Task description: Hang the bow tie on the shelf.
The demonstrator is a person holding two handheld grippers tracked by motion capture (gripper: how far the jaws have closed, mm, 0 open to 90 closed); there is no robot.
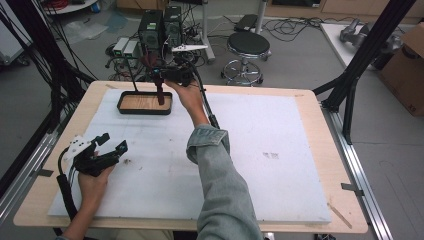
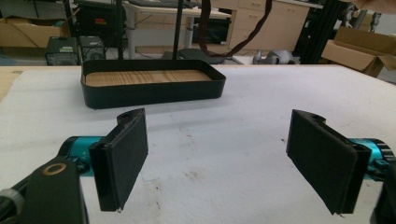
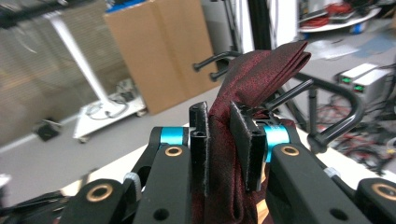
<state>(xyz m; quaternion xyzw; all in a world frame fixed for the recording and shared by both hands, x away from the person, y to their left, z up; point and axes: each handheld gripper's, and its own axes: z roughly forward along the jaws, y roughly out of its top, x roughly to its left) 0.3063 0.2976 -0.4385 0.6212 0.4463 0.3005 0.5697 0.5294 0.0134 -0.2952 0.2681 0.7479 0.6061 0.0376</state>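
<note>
A dark red necktie (image 3: pixel 247 88) is folded over a thin black rack (image 3: pixel 299 91) and pinched between the jaws of my right gripper (image 3: pixel 219 140), which is shut on it. From above, that gripper (image 1: pixel 172 75) is held over the black tray with a wooden floor (image 1: pixel 145 103), and the tie's end (image 1: pixel 159 92) hangs down into the tray. My left gripper (image 1: pixel 107 145) rests low at the near left of the white mat, open and holding nothing. Along its wide-spread pads (image 2: pixel 126 154) I see the tray (image 2: pixel 149 91) ahead and the tie (image 2: pixel 243 39) looping behind it.
A white mat (image 1: pixel 260 150) covers the wooden table. A black stool (image 1: pixel 247 47) and computer boxes (image 1: pixel 160 27) stand on the floor beyond the far edge. A black frame post (image 1: pixel 350 85) rises at the right. Cardboard boxes (image 1: pixel 407 70) sit farther right.
</note>
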